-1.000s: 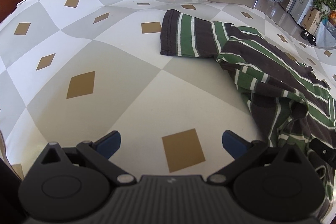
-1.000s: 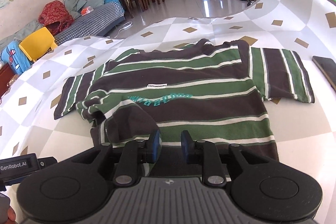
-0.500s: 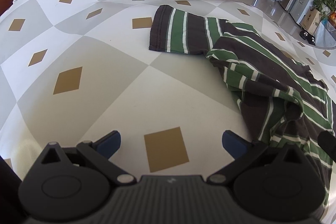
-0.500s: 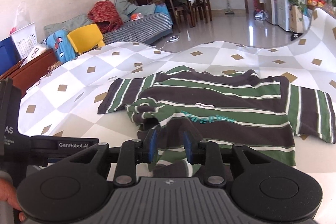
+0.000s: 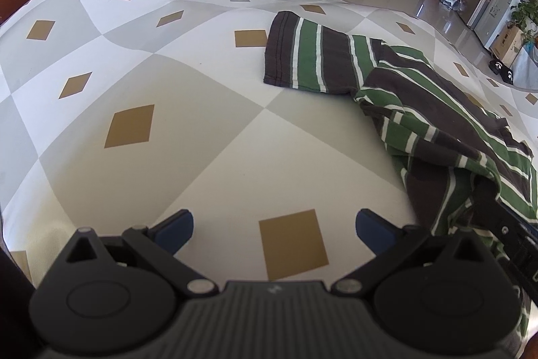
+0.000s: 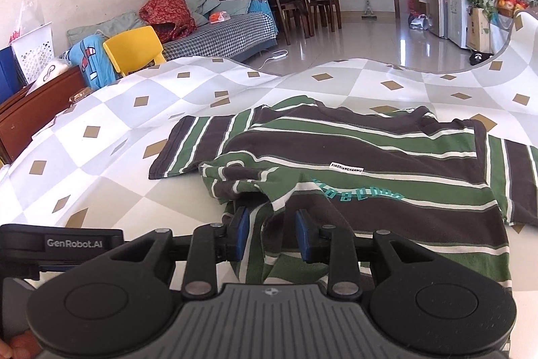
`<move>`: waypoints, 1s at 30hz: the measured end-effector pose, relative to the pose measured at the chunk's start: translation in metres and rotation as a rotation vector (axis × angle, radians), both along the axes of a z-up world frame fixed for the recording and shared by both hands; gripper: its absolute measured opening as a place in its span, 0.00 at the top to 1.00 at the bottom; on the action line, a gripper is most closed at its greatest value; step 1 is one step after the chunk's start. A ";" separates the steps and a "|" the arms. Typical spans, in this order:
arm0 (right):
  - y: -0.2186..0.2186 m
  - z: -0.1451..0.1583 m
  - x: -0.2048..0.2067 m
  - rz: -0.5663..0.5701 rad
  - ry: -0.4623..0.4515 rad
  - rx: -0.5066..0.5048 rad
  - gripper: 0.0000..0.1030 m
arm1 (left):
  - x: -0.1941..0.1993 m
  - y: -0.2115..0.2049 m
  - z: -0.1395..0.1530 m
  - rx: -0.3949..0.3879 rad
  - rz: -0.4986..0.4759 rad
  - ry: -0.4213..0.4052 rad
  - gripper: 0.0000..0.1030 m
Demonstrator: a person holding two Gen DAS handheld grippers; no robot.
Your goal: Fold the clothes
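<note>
A patterned cloth of grey and white squares with tan diamonds covers a wide surface. At the left, the left gripper hovers over bare cloth with its 2 blue-padded fingers spread wide and nothing between them. To its right lies the task's garment, a brown, green and white striped T-shirt. It rests mostly flat on the cloth, front up, with teal lettering across the chest and a small white label above it. Its 2 sleeves lie spread out to either side. The shirt's near left corner has been lifted and turned inward, leaving a rumpled bunch of fabric on the body. The right gripper sits at this bunch, its jaws just eased partly apart; a fold of fabric lies between the pads, which no longer appear to press it. By this judgement, only 1 untidy first fold is begun. Both sleeves, the opposite side and the final halving remain.
</note>
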State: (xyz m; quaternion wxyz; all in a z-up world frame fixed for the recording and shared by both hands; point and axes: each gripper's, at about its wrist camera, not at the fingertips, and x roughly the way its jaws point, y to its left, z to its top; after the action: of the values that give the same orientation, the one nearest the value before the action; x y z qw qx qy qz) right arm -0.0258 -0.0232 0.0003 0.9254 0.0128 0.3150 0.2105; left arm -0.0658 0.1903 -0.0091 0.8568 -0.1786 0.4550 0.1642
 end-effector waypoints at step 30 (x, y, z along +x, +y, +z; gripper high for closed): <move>0.017 0.001 -0.013 0.329 0.399 0.519 0.90 | -0.019 0.034 0.026 0.057 0.134 -0.101 0.00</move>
State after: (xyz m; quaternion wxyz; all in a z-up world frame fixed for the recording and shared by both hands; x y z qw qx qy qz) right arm -0.0390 -0.0065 0.0011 0.7653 0.2373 0.4233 0.4228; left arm -0.0848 0.2245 0.0171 0.8704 -0.1924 0.3936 0.2247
